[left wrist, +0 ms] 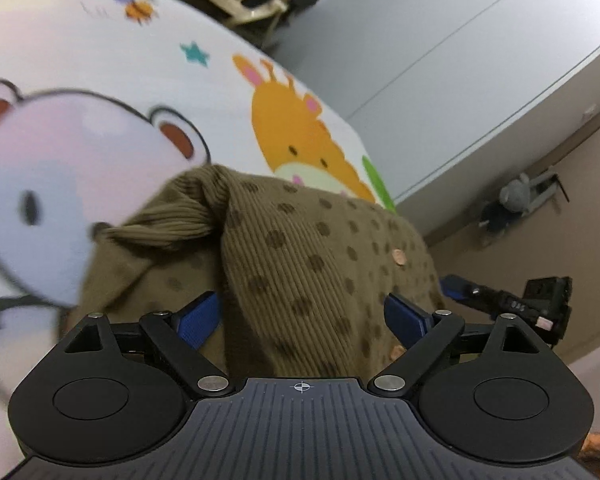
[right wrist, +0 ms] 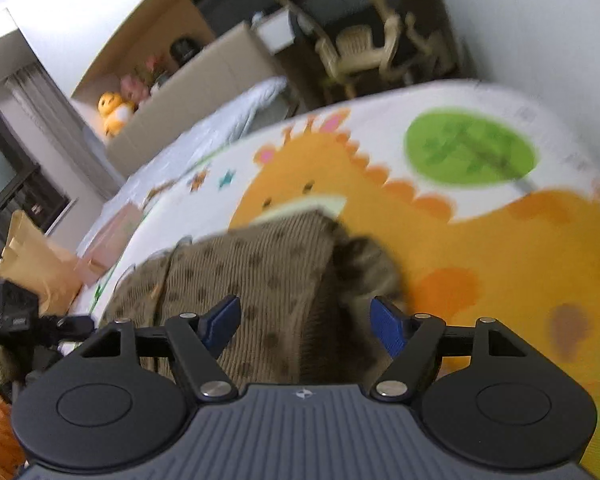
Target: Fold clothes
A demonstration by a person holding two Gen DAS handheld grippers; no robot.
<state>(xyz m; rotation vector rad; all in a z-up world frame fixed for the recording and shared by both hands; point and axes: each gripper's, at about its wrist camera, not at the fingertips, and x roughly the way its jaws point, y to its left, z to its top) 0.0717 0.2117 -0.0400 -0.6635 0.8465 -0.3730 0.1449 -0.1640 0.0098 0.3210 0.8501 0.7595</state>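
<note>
A brown ribbed garment with dark dots (left wrist: pixel 300 248) lay bunched on a bed cover printed with cartoon animals (left wrist: pixel 100 52), near the cover's right edge and partly over the printed giraffe. At the far left of the left wrist view only the printed bear showed, blurred. The left gripper (left wrist: pixel 304 316) had its blue pads spread wide, and a raised ridge of the garment ran between them without either pad pressing the cloth, so nothing was held. A twisted sleeve or corner stuck out to the left of that ridge, and small pinkish buttons showed on the right part of the cloth. Further right, beyond the garment's edge, the other tool appeared over the floor. In the right wrist view the right gripper (right wrist: pixel 304 320) likewise stood with its pads apart, a doubled-over panel of the same garment (right wrist: pixel 260 256) lying between and beyond them, with a blurred, rumpled part to the right. Some of the cloth seemed already turned over on itself, but the piece was uneven and lumpy, so the fold looked only partly made; smoothing, tucking in the stray sleeve and a final fold probably remained.
</note>
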